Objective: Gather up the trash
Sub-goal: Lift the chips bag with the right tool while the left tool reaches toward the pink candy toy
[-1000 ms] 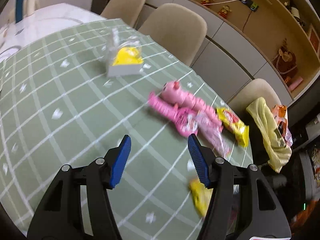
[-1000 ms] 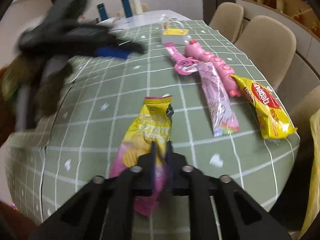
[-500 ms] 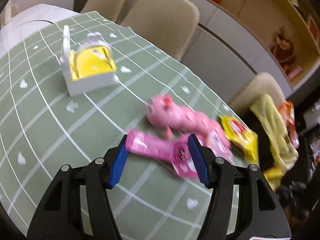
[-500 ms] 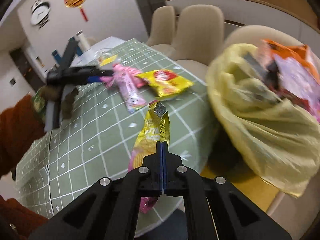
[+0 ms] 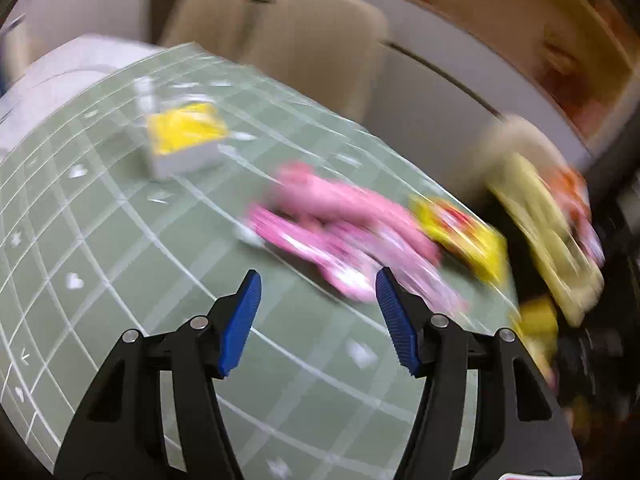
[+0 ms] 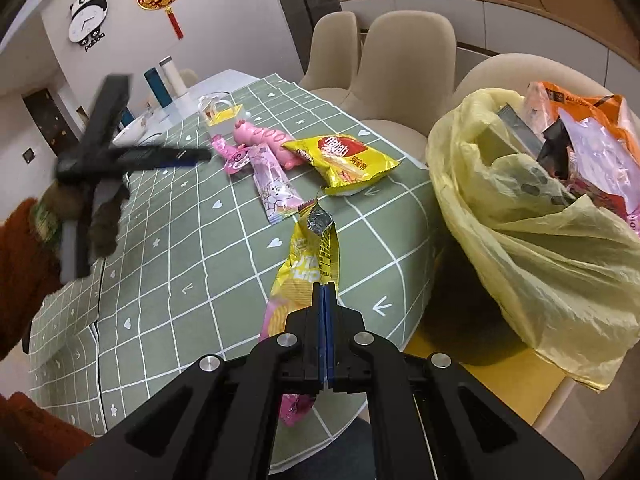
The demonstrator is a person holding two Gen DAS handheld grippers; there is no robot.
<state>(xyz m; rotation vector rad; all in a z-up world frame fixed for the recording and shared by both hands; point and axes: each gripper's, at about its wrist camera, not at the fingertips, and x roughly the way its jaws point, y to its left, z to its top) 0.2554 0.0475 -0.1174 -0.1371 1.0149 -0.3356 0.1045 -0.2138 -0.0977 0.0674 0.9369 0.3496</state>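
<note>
My right gripper [image 6: 325, 292] is shut on a yellow chip bag [image 6: 312, 256] and holds it above the table's right end, left of the yellow trash bag [image 6: 532, 232] on a chair. My left gripper [image 5: 318, 300] is open and empty above the green tablecloth [image 5: 120, 280], just short of the pink wrappers [image 5: 320, 248]. It also shows in the right wrist view [image 6: 176, 156]. A long pink wrapper [image 6: 274, 188], a yellow snack bag [image 6: 344, 160] and a pink pig toy [image 6: 260, 138] lie on the cloth. The left wrist view is blurred.
A small white basket with yellow contents [image 6: 222, 114] stands farther back on the table. Beige chairs [image 6: 404, 60] line the far side. The trash bag holds several wrappers [image 6: 580, 128]. Bottles [image 6: 164, 80] stand at the table's far end.
My right gripper carried the chip bag off the table toward the trash bag. My left gripper swung over the pink wrappers and has drawn back a little.
</note>
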